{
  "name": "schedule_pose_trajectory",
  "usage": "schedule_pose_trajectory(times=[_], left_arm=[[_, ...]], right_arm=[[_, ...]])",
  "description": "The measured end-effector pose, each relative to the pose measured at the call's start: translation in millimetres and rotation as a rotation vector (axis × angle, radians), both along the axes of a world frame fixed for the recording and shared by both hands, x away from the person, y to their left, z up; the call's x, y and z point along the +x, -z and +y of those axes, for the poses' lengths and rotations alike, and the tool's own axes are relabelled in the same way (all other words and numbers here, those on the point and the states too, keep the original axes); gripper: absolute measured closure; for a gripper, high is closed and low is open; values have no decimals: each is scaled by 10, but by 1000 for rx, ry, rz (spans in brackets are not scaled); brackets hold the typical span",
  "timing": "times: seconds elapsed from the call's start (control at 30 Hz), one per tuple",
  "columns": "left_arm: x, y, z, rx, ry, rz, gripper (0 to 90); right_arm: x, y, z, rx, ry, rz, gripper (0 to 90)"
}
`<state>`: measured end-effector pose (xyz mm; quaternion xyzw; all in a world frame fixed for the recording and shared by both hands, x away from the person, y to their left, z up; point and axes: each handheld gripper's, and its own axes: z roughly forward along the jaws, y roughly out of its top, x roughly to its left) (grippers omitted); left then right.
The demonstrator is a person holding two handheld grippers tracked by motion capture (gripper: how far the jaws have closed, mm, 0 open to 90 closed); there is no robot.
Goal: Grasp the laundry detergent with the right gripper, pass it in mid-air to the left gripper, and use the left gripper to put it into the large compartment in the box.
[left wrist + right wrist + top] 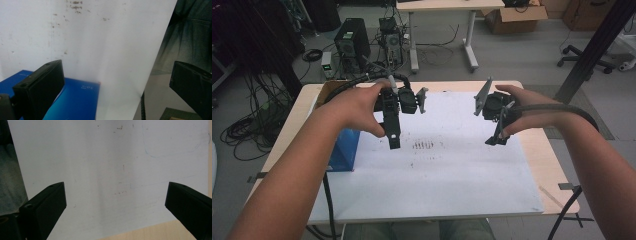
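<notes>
Both hands hold their grippers in the air above a white board [447, 165] that covers most of the wooden table [557, 165]. My left gripper [393, 136] points down over the board's left part, just right of a blue box [344, 150]. In the left gripper view my left gripper [116, 75] is open with nothing between its jaws, and the blue box [75, 100] lies below its left jaw. My right gripper [498, 136] hangs over the board's right part. In the right gripper view my right gripper [115, 192] is open and empty above the white board [112, 157].
Small dark marks [423, 146] dot the board's middle. A brown cardboard box [328, 90] sits at the table's far left corner. Beyond the table stand computer towers [352, 42], floor cables, a desk [442, 7] and a chair base [584, 57]. The person's trousers [190, 37] lie past the board's near edge.
</notes>
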<state>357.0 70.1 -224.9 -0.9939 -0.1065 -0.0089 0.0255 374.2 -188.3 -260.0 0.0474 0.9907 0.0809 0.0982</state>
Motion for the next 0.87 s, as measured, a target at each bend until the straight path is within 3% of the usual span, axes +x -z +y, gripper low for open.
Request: schedule_pose_trajectory(times=[0.87], left_arm=[[43,30,15,4,19,12,2]], right_arm=[[40,32,8,-6,7,4,37]])
